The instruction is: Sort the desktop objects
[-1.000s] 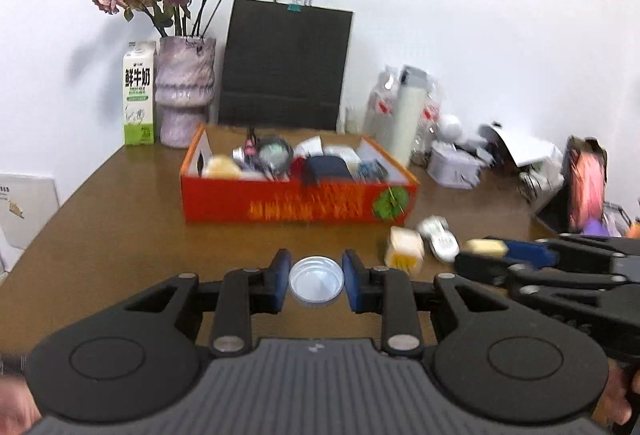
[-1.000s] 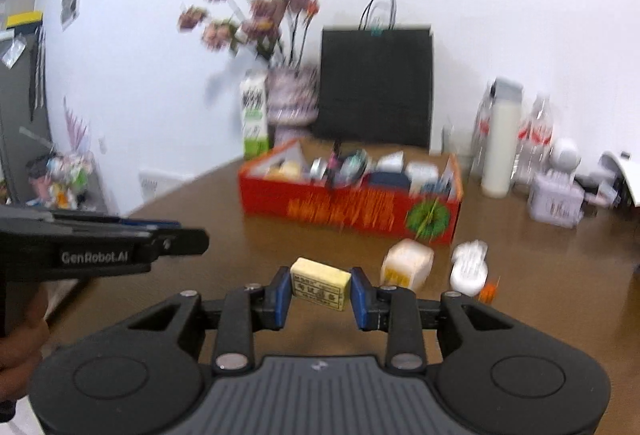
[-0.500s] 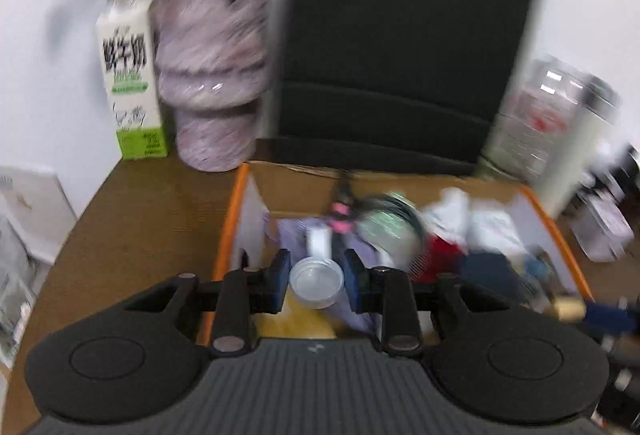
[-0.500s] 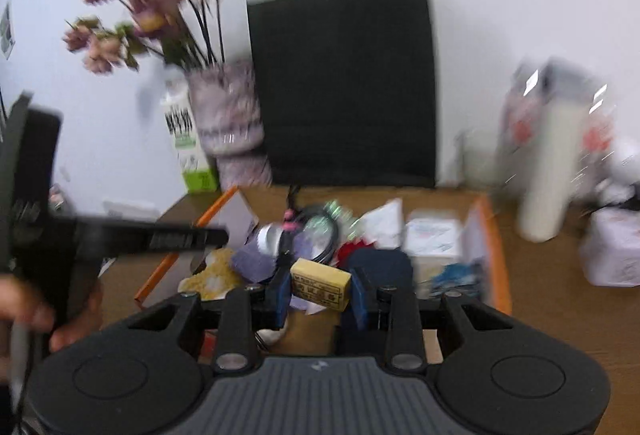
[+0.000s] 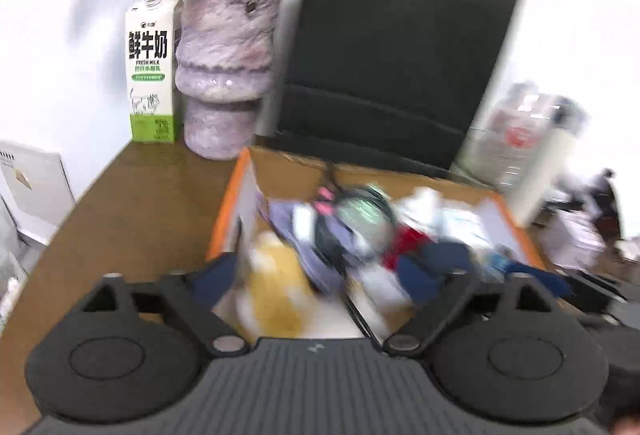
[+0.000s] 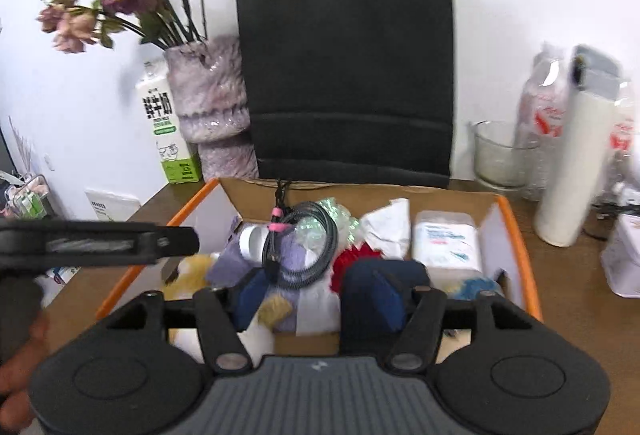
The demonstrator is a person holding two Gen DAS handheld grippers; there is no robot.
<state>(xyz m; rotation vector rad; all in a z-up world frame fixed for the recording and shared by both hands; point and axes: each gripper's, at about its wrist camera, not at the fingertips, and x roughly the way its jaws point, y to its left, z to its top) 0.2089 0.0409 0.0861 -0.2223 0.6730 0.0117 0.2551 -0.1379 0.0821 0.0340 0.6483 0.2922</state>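
Note:
An orange cardboard box point(image 5: 224, 223) point(image 6: 520, 235) sits on the brown table, full of mixed items: a coiled cable point(image 6: 304, 247), a white tissue pack point(image 6: 444, 239), a dark blue pouch point(image 6: 380, 287), a yellow soft thing point(image 5: 276, 291). My left gripper point(image 5: 320, 275) is open over the box's left part, nothing between its fingers. My right gripper point(image 6: 312, 299) is open over the box's front; the small yellow block point(image 6: 274, 309) lies in the box between its fingers. The left gripper also shows in the right wrist view point(image 6: 100, 241). The clear lid cannot be made out in the blur.
A black paper bag point(image 6: 348, 59) stands behind the box. A purple vase with flowers point(image 5: 226, 67) and a milk carton point(image 5: 150, 63) are at the back left. A white bottle point(image 6: 576, 163), a glass bowl point(image 6: 500, 155) and plastic bags are at the right.
Both grippers moved forward over the box and opened. The left one let go of the clear lid, the right one let go of the yellow block.

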